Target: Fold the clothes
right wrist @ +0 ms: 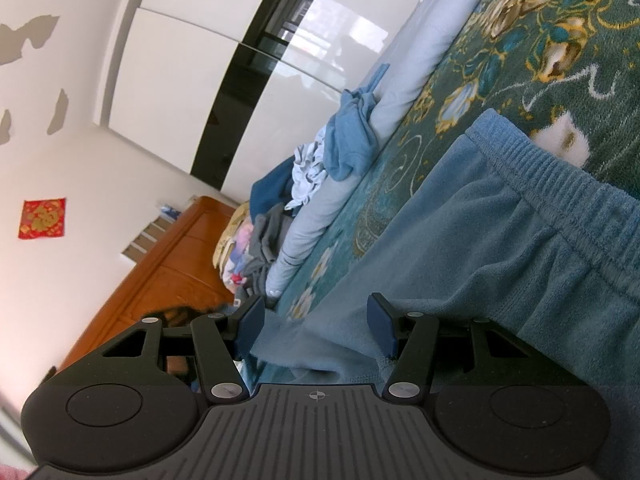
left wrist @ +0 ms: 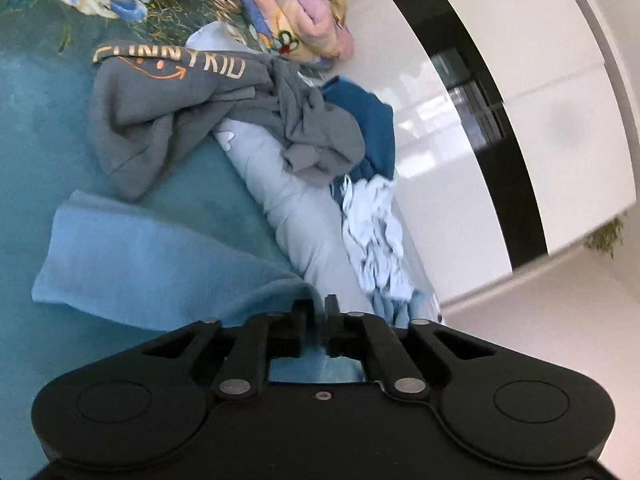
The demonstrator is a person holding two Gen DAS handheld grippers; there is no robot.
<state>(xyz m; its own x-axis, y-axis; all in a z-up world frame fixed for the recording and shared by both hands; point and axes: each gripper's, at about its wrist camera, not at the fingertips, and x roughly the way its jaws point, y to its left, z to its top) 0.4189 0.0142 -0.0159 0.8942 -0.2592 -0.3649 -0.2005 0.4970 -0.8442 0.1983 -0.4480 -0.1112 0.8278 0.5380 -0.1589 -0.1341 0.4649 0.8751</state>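
Glossy white wardrobe doors (right wrist: 192, 92) with a black stripe back a bed covered by a teal floral blanket (right wrist: 520, 48), on which the laundry lies. Spread flat on the blanket is a pair of light blue fleece trousers with a ribbed elastic waistband (right wrist: 500, 248); one leg of them reaches away in the left wrist view (left wrist: 152, 264). Beyond sits a heap of unfolded clothes, among them a crumpled grey sweatshirt with gold lettering (left wrist: 160, 108), resting against a long pale blue bolster (left wrist: 292, 208).

The fleece trousers look light, soft and floppy, not slippery. They will sag and drape from wherever they are pinched, so the firm waistband or a hem edge seems the best place to hold.

The left hand-held gripper (left wrist: 319, 308) has its jaws nearly together, pinching a bunched fold of the fleece that rises between them. The right hand-held gripper (right wrist: 316, 322) stands about half open over the trouser cloth; fabric lies between its blue pads (right wrist: 382, 322), though they seem not to press on it.
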